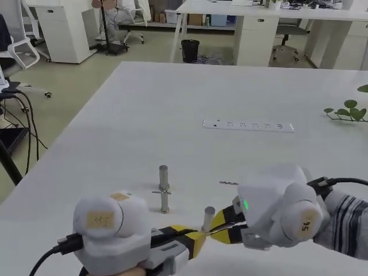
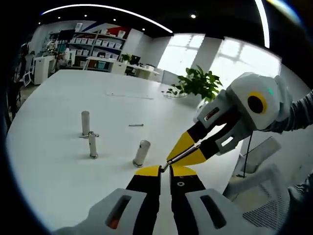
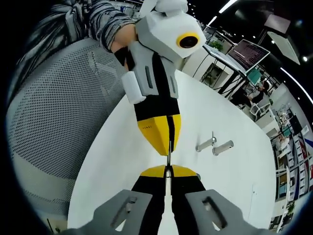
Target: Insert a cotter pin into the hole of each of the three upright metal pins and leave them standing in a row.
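My left claw (image 1: 196,238) and right claw (image 1: 217,226): white rounded housings with yellow stickers (image 1: 103,219), black jaws tipped yellow; black cables (image 1: 49,256) trail from both; my sleeve (image 1: 345,221) is grey-striped.

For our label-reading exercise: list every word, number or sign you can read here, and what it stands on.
"15", as far as it reads: round sticker on the right hand-held gripper.
The sticker on the left hand-held gripper: too blurred to read.
Markings on the power strip: too small to read.
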`<state>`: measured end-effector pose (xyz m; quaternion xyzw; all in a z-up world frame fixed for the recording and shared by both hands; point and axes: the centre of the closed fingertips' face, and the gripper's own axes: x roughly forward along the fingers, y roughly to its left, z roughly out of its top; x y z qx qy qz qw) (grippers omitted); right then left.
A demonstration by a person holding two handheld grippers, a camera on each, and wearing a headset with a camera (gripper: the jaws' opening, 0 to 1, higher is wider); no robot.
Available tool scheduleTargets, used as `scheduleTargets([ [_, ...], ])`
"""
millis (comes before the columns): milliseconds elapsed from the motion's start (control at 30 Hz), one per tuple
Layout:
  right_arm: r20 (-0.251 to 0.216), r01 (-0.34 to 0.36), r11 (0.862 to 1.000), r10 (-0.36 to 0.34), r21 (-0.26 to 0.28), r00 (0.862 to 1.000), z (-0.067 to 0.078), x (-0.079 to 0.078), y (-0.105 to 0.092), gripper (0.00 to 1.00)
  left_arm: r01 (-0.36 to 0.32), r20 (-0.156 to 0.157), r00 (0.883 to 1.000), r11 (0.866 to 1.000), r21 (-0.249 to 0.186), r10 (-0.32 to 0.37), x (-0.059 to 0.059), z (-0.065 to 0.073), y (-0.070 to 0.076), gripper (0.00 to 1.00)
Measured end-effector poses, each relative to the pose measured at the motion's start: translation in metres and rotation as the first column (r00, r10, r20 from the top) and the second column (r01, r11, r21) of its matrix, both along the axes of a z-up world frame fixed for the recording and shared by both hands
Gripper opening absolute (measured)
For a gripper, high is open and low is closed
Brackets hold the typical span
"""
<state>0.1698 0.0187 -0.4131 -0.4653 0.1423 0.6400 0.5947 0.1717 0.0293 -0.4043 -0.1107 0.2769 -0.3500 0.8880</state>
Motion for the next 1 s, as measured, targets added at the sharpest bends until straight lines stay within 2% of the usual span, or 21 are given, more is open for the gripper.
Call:
scheduleTargets([
  [133, -0.001, -0.004, 1.000, 0.004, -0.002, 1.000, 0.000, -0.001, 0.000, 0.00, 0.005, 0.001, 1.000, 1.000, -0.004, -0.005, -0.002, 0.001, -0.002, 0.01],
  [233, -0.003, 0.002, 1.000, -0.002, 0.002, 1.000, 0.000, -0.001, -0.001, 0.00, 0.035, 0.021, 0.999, 0.999, 0.002, -0.035, -0.004, 0.003, -0.006, 0.00],
  [267, -0.007, 0.003, 1.000, -0.003, 0.002, 1.000, -0.001, -0.002, -0.001, 0.00, 0.037, 0.031, 0.999, 0.999, 0.017, -0.037, -0.004, 0.003, -0.006, 0.00],
  [300, -0.005, 0.003, 1.000, -0.003, 0.002, 1.000, -0.001, -0.002, -0.001, 0.00, 0.058, 0.053, 0.997, 0.997, 0.051, -0.061, -0.005, 0.002, -0.006, 0.00],
  [433, -0.014, 0.014, 1.000, -0.014, 0.004, 1.000, -0.001, -0.003, -0.003, 0.00, 0.098, 0.096, 0.989, 0.989, 0.112, -0.108, -0.007, 0.002, -0.009, 0.00],
  [533, -0.039, 0.033, 0.999, -0.032, 0.008, 0.999, -0.001, -0.003, -0.005, 0.00, 0.133, 0.138, 0.978, 0.976, 0.169, -0.157, -0.009, 0.003, -0.011, 0.00],
  [700, -0.074, 0.072, 0.997, -0.071, 0.008, 0.995, -0.004, 0.001, -0.010, 0.01, 0.175, 0.180, 0.960, 0.962, 0.208, -0.214, -0.010, 0.006, -0.013, 0.00],
  [767, -0.093, 0.083, 0.996, -0.081, 0.020, 0.992, -0.003, 0.001, -0.010, 0.02, 0.190, 0.195, 0.952, 0.954, 0.231, -0.237, -0.011, 0.006, -0.014, 0.00],
  [800, -0.102, 0.085, 0.996, -0.082, 0.022, 0.991, -0.003, 0.000, -0.010, 0.02, 0.203, 0.207, 0.944, 0.946, 0.253, -0.258, -0.012, 0.007, -0.014, 0.00],
  [867, -0.135, 0.095, 0.995, -0.091, 0.024, 0.987, -0.003, -0.002, -0.011, 0.02, 0.214, 0.202, 0.942, 0.945, 0.248, -0.266, -0.012, 0.008, -0.015, 0.00],
  [933, -0.172, 0.109, 0.993, -0.102, 0.033, 0.980, -0.004, -0.004, -0.010, 0.03, 0.236, 0.214, 0.934, 0.943, 0.234, -0.287, -0.013, 0.012, -0.018, 0.00],
  [1000, -0.212, 0.131, 0.990, -0.119, 0.044, 0.970, -0.003, -0.005, -0.010, 0.02, 0.251, 0.224, 0.924, 0.933, 0.257, -0.310, -0.013, 0.013, -0.018, 0.00],
])
